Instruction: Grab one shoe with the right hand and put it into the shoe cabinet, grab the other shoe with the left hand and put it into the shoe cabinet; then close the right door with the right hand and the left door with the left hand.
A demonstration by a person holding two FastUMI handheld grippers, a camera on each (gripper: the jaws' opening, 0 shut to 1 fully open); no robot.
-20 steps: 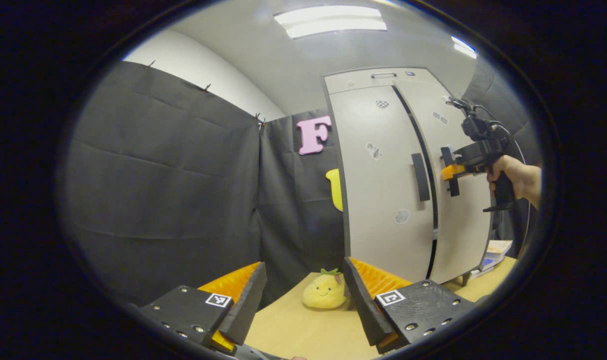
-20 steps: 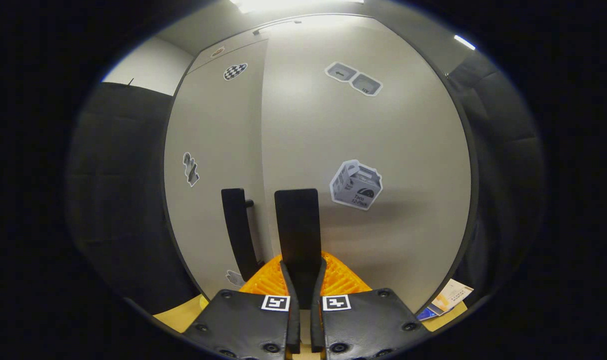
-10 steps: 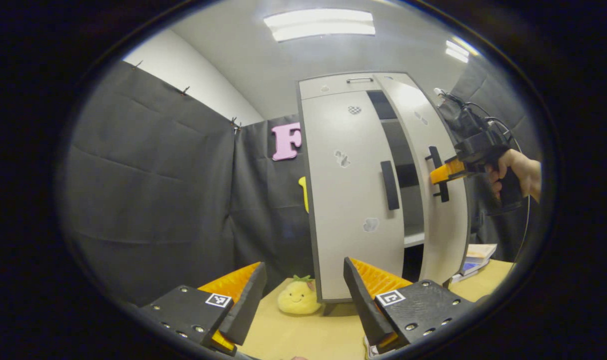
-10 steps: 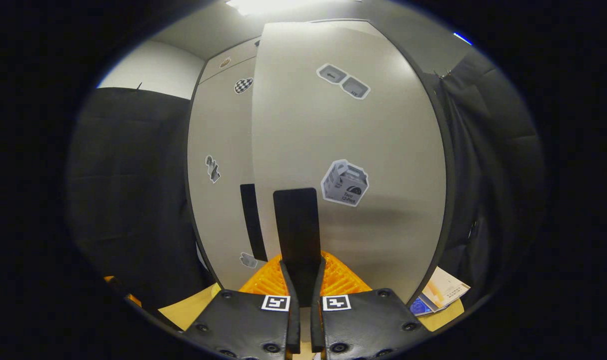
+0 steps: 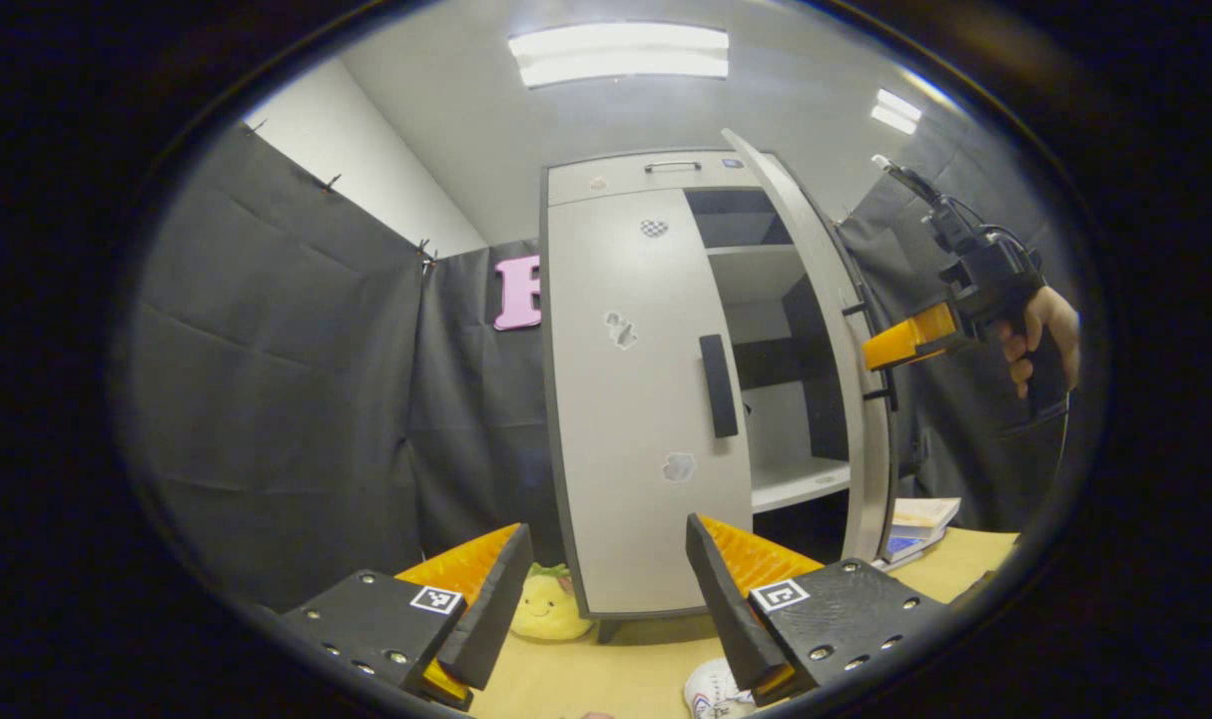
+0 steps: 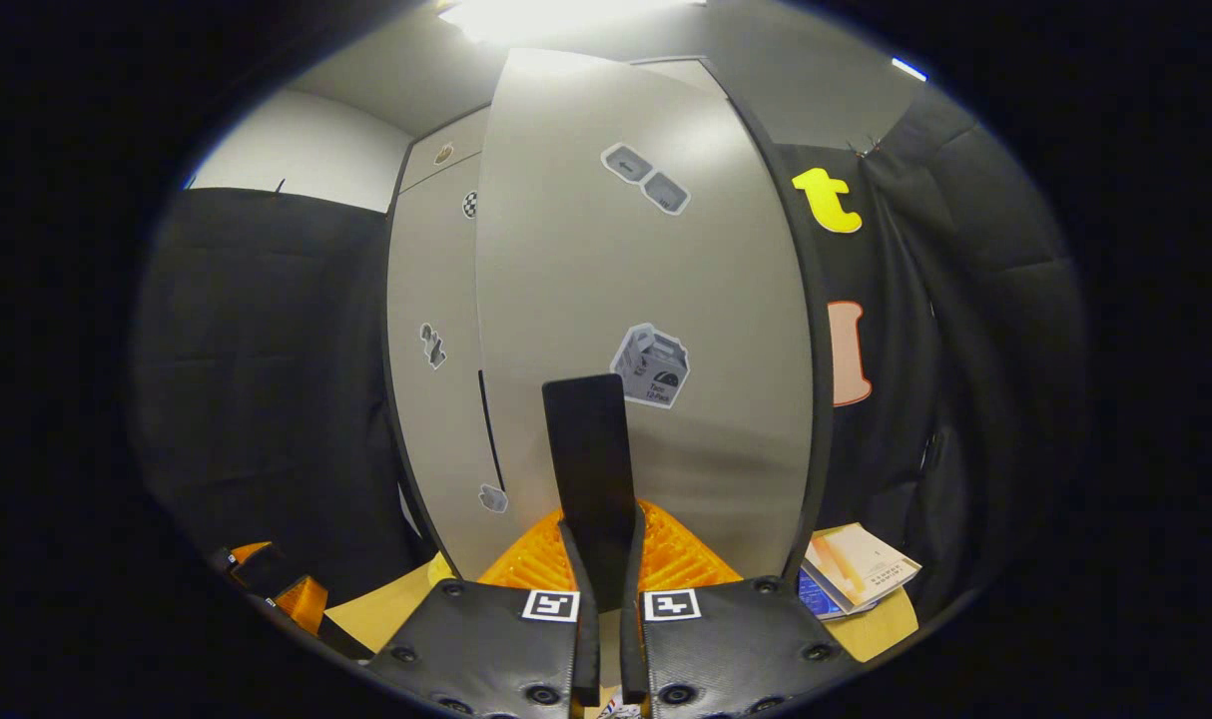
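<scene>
Left gripper (image 5: 606, 599) gapes wide, holding nothing, low over the tan wooden table (image 5: 626, 679); a white shoe (image 5: 711, 689) lies just beneath. Tall grey two-door shoe cabinet (image 5: 646, 399): left door shut, right door (image 6: 646, 350) swung out. Right gripper (image 6: 606, 559) clamps that door's black bar handle (image 6: 591, 469). Best pull along the hinge arc, grip square.

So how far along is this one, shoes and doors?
Barely begun. The right tool is shut on the right door's handle, and the right door stands open on a bare shelf. The left door is closed. The left tool is open near a white shoe. Stowing the shoes and closing the doors remain.
</scene>
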